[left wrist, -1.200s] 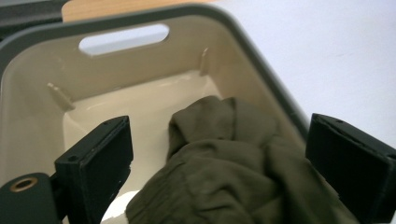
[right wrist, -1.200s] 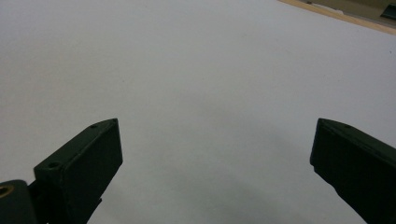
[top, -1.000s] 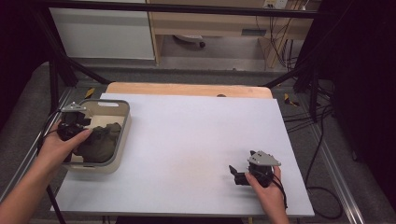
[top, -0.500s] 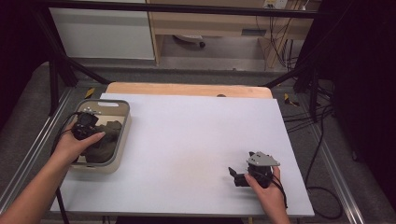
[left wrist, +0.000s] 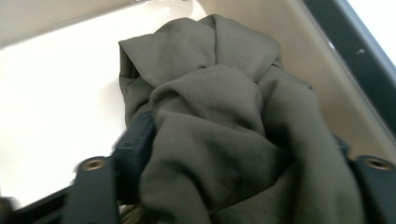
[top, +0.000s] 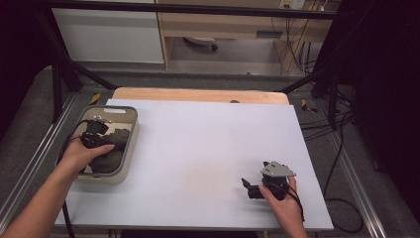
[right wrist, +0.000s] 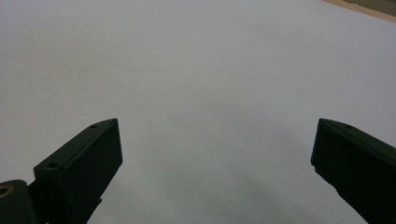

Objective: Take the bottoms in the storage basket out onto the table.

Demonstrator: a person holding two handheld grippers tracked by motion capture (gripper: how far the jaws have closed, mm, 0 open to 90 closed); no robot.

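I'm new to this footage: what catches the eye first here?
First, the olive-green cloth bunched in the beige bin at the table's left edge, with the left tongs having just closed on its folds. Across the white table, the right tongs rest wide open near the front right corner.

1 tray, maybe 1 olive cloth, 2 grippers.

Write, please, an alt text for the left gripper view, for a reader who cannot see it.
A bunched olive-green cloth lies between the left gripper's two black jaws, which have just been closing and now press into its folds. The cloth sits inside a beige tray with a pale, brightly lit floor.
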